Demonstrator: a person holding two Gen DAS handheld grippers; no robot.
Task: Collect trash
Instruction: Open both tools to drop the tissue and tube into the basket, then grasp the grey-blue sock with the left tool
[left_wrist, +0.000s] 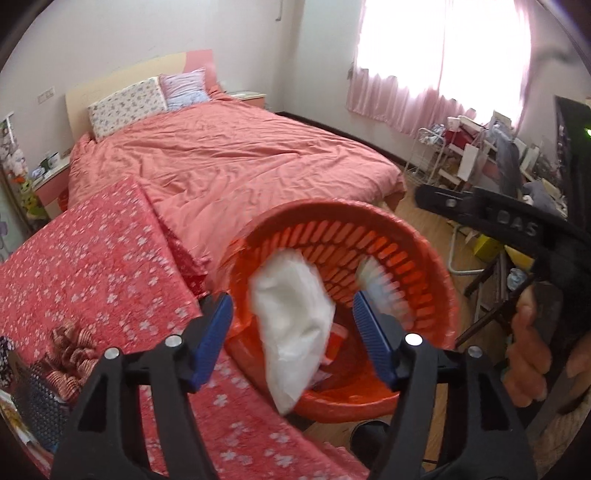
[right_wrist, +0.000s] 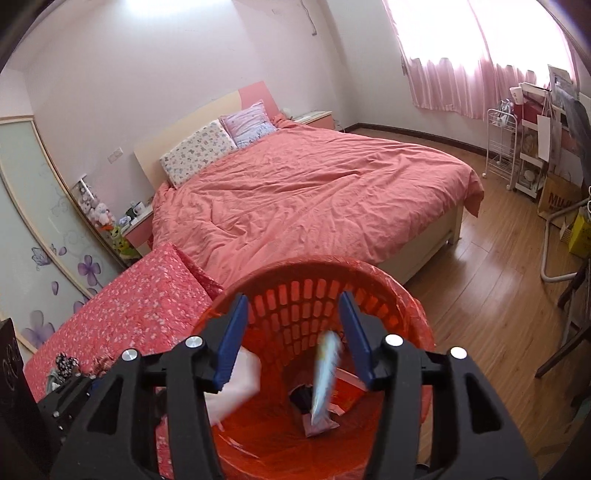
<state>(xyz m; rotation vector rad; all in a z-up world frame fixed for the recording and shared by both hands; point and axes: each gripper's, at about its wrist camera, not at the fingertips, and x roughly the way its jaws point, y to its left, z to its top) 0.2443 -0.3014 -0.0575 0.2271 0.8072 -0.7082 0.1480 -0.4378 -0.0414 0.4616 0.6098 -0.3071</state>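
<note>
Item: red slatted bin (left_wrist: 417, 258), lined with a red bag, standing on the wood floor (right_wrist: 491, 295) just beside a red floral cover (left_wrist: 92, 266) at the foot of the bed (left_wrist: 240, 155). Contents in motion: a white bag (left_wrist: 291, 325), blurred, lay across the bin mouth between the spread fingers of the left gripper (left_wrist: 291, 328), touching neither pad as far as could be told; a wrapper (right_wrist: 325, 373), silvery-blue and streaked with blur, hung inside the bin below the right gripper (right_wrist: 291, 332), whose fingers were likewise wide apart and held nothing. Older scraps lay at the bin bottom. Both pieces were judged released, not yet settled. Risks, as judged: the white bag was large and light, and part of it sat near the near rim, so it could drape over the edge or slide out onto the cover if it caught air or the rim. The bin looked light; a knock from either gripper could tip it toward the floor and spill it. The loose liner might snag a fingertip on withdrawal.
</note>
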